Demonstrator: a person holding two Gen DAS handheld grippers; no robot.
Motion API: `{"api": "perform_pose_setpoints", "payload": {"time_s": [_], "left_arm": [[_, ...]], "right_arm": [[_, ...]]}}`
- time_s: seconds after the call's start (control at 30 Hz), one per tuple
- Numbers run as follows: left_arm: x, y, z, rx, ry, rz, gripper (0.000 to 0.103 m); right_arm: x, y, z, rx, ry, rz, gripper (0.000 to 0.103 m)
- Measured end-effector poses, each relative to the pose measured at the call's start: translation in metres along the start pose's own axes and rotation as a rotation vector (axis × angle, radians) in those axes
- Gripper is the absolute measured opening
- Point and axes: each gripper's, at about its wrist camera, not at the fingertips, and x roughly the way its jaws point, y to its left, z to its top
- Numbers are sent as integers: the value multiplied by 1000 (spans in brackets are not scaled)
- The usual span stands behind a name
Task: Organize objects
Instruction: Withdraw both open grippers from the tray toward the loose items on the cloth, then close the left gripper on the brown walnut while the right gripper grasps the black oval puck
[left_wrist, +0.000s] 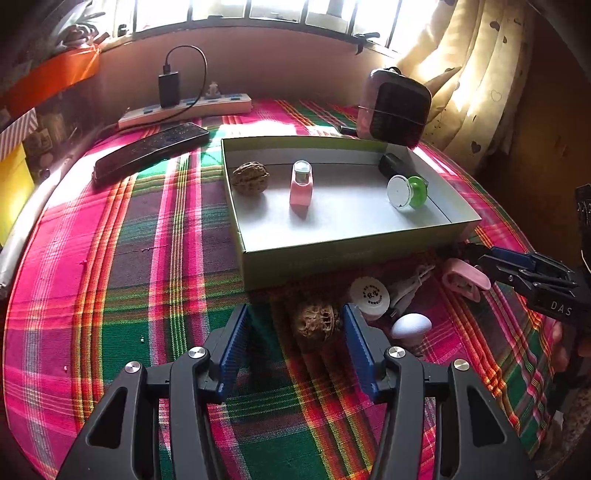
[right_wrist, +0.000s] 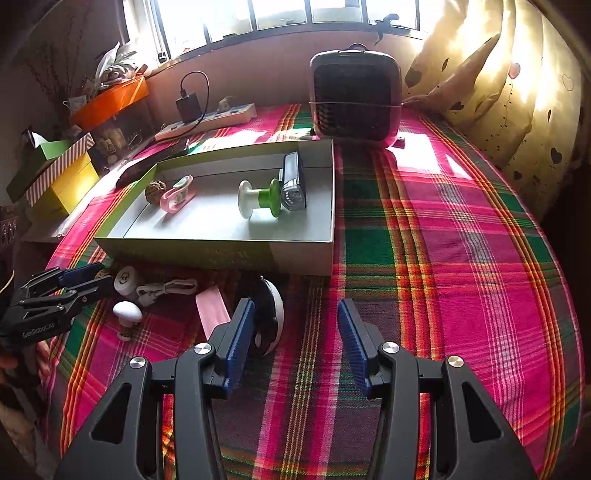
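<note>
In front of the box: a walnut (left_wrist: 317, 320) lies on the plaid cloth (left_wrist: 147, 258) of the counter, close before the near wall of the open box (left_wrist: 258, 266).
Left tool (left_wrist: 295, 347): its jaws stand apart and hold nothing; the walnut sits just ahead of the tips, nearer the right pad.
Right tool (right_wrist: 295, 343): its jaws are also apart and empty; a dark and white round object (right_wrist: 271, 317) lies just beside its left finger.
Box content: another walnut (left_wrist: 250, 178), a pink bottle (left_wrist: 301, 188), a green and white spool (left_wrist: 406, 191) and a dark item (left_wrist: 391, 164) are inside.
Still outside: a white round jar (left_wrist: 369, 297), a white cable (left_wrist: 410, 286), a white egg-shaped object (left_wrist: 411, 325) and a pink clip (left_wrist: 466, 278).
Step in hand: probably the left tool takes the walnut.
Advice: centre the jaws on the shell before closing, because it is round and can roll away; keep clear of the jar.
Writing: "DAS" shows on the right tool in the left view, "GenRobot.AI" on the left tool in the right view; the jar label is too small to read.
</note>
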Motion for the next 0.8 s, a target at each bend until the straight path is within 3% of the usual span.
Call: {"api": "perform_pose_setpoints", "payload": {"time_s": [0.8], "left_arm": [[0, 0, 1, 0, -2, 0, 51]], "right_arm": [[7, 9, 2, 13, 6, 68, 48]]}}
